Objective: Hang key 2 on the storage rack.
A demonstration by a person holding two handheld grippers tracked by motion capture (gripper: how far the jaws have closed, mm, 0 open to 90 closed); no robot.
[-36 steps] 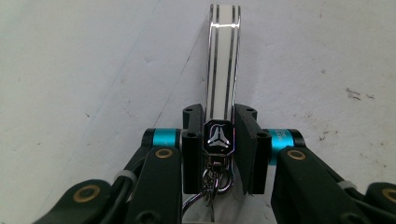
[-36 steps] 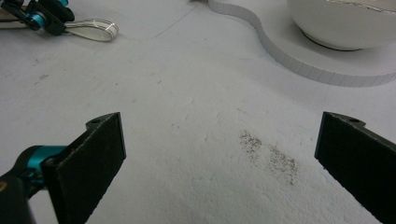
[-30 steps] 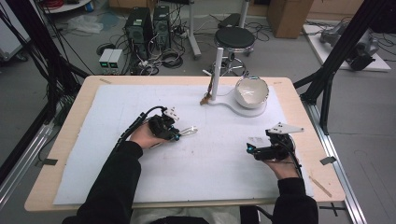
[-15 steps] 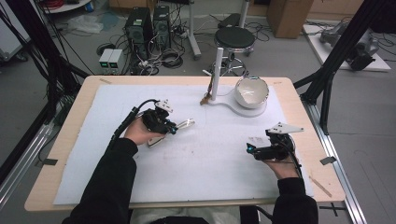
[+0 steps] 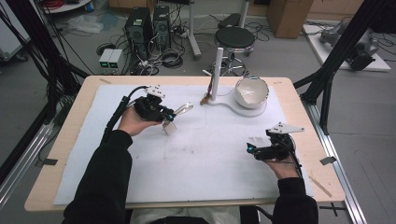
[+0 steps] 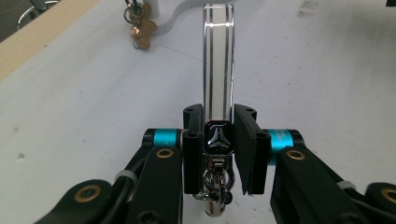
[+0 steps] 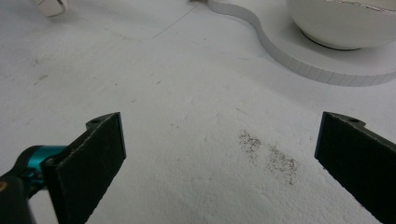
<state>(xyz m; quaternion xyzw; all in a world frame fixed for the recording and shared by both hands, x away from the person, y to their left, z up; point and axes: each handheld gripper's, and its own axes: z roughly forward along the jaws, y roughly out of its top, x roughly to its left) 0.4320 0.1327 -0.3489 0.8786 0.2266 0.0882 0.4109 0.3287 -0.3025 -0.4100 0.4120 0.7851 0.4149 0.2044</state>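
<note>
White foam sheeting (image 5: 196,163) covers most of the wooden table (image 5: 70,182), and on its far side sits a white curved stand base (image 5: 233,106) carrying an upright white post (image 5: 216,74) and a white bowl (image 5: 251,91). A small brown charm on a ring (image 5: 205,99) lies at the foot of the post; from the left gripper view it shows as a little bronze figure (image 6: 139,32) on linked rings. The left gripper (image 5: 170,113) is lifted off the sheet and aimed toward the post, its jaws pinched narrow on a keychain (image 6: 218,84): a glossy white strap with chrome edges that stands up between the pads, a dark metal clasp (image 6: 218,136) sitting right at the pad line, and a swivel hook with a ring dangling below. The right gripper (image 5: 251,149) rests low near the sheet's right side, jaws spread wide and holding nothing, with bare foam between them. The likely aim is to hang the keychain on the post, and the risks I see come from the grip. The pads bear on a smooth, narrow clasp, so a quick swing could let it pivot or slip out. The hanging ring could also catch the base edge or knock the brown charm. A loop that stands edge-on may miss the post top if the wrist is not turned first.
</note>
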